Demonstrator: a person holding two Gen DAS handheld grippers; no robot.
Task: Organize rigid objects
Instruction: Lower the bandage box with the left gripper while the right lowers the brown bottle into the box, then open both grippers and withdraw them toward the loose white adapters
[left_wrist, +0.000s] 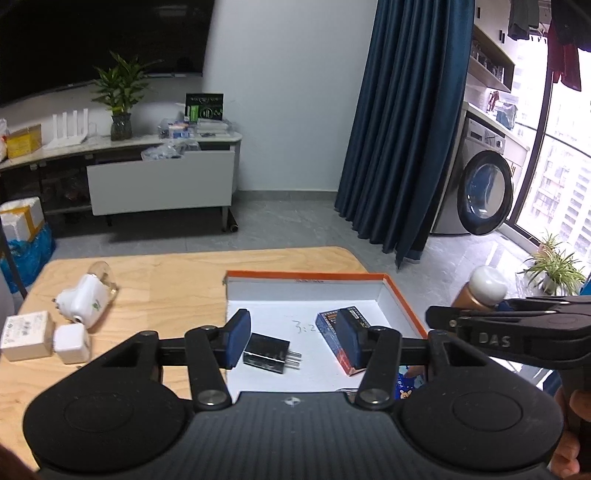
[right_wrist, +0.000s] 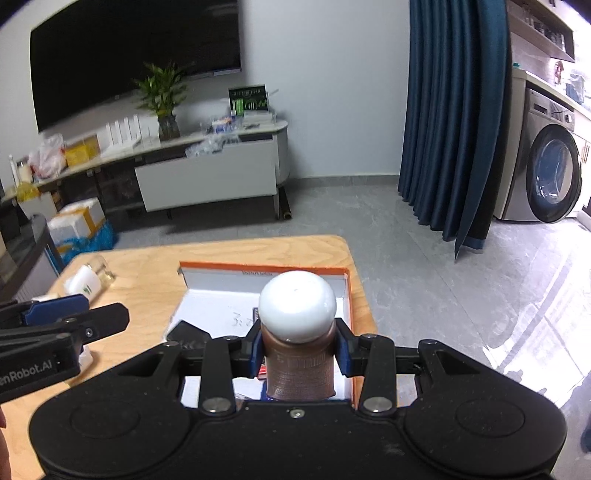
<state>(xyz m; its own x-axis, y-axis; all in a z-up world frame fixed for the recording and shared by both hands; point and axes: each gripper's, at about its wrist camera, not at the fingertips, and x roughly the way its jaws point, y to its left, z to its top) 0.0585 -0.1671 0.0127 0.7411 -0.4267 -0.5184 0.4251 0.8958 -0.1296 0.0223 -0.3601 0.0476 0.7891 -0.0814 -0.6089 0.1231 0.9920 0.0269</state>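
Note:
My left gripper (left_wrist: 293, 341) hangs open over a white box with an orange rim (left_wrist: 402, 295) on the wooden table (left_wrist: 177, 280). A black plug charger (left_wrist: 267, 352) lies on the box floor below the gap between its blue pads, which are clear of it. A dark blue and red pack (left_wrist: 332, 325) lies in the box by the right pad. My right gripper (right_wrist: 299, 350) is shut on a brown bottle with a round white cap (right_wrist: 297, 310), held above the box's right side. The bottle (left_wrist: 480, 291) also shows at the right of the left wrist view.
On the table left of the box lie a white plug adapter (left_wrist: 86, 302), a clear glass jar (left_wrist: 103, 271) on its side, a small white cube charger (left_wrist: 72, 343) and a white carton (left_wrist: 26, 334). Beyond the table are grey floor, a low cabinet and a blue curtain.

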